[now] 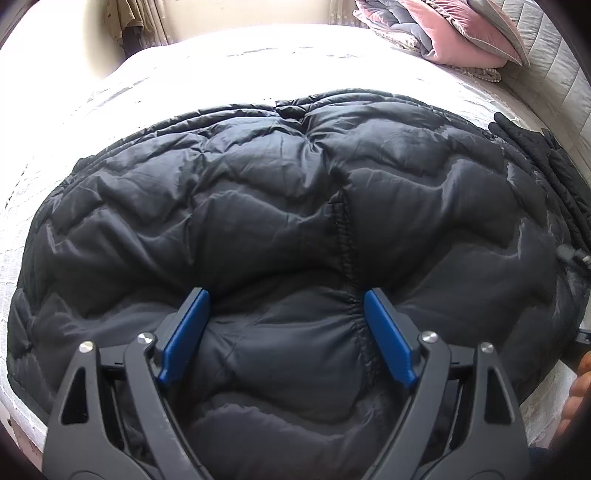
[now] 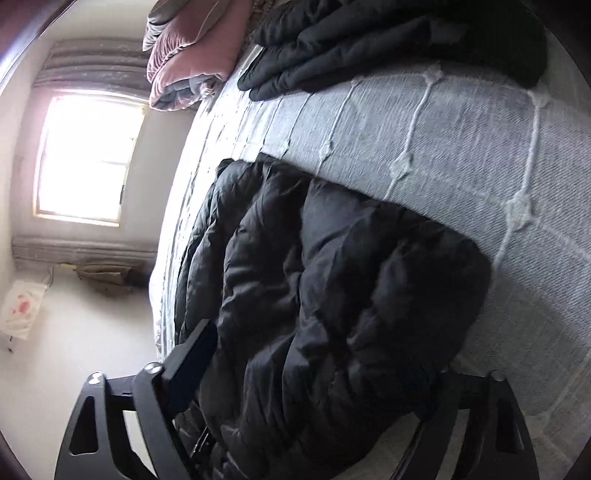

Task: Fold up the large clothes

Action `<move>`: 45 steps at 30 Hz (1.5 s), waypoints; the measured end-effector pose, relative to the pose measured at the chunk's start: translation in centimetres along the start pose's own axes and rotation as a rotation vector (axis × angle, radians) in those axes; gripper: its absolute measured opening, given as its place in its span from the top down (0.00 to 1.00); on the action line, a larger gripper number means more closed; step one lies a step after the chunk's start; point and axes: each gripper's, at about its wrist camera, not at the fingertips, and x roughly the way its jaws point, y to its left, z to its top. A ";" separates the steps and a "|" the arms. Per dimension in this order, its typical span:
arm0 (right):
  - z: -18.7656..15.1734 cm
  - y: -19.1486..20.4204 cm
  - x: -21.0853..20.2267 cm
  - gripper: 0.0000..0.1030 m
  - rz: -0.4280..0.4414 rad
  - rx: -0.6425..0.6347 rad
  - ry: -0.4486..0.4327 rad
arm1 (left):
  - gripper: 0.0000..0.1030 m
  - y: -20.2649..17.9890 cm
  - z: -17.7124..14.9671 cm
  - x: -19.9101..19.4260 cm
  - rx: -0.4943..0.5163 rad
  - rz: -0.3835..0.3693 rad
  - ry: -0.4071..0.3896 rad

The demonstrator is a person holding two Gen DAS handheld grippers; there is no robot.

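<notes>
Looking along the left tool (image 1: 286,295), its two blue pads (image 1: 186,334) stand spread wide, pressed down into a black quilted puffer coat (image 1: 280,206) so that a puffy ridge with a stitched seam bulges up between them; the pads flank this fold without squeezing it, so the tool reads as released. The coat lies spread across a pale textured bed (image 1: 221,62), covering most of the near side, its far edge a rounded line. More dark clothing (image 1: 546,162) sits at the right edge of the bed, and a stack of pink and grey bedding (image 1: 465,33) lies at the far right corner. A bit of a hand shows at the lower right border. In the right wrist view, rolled sideways and blurred, the right tool (image 2: 317,354) has one dark finger (image 2: 195,354) visible at the left of a thick bunch of the coat (image 2: 332,295); the other finger is hidden behind the padding, so I cannot tell whether it clenches the cloth. The coat rests on the grey tufted bedspread (image 2: 461,140), with another dark garment (image 2: 369,40) well beyond it and the pink bedding (image 2: 192,51) near a bright window (image 2: 88,155).
</notes>
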 end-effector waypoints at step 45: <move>-7.0 14.4 -8.8 0.88 -0.150 -0.805 -0.640 | 0.21 5.2 1.1 -5.2 -0.040 -0.264 -0.159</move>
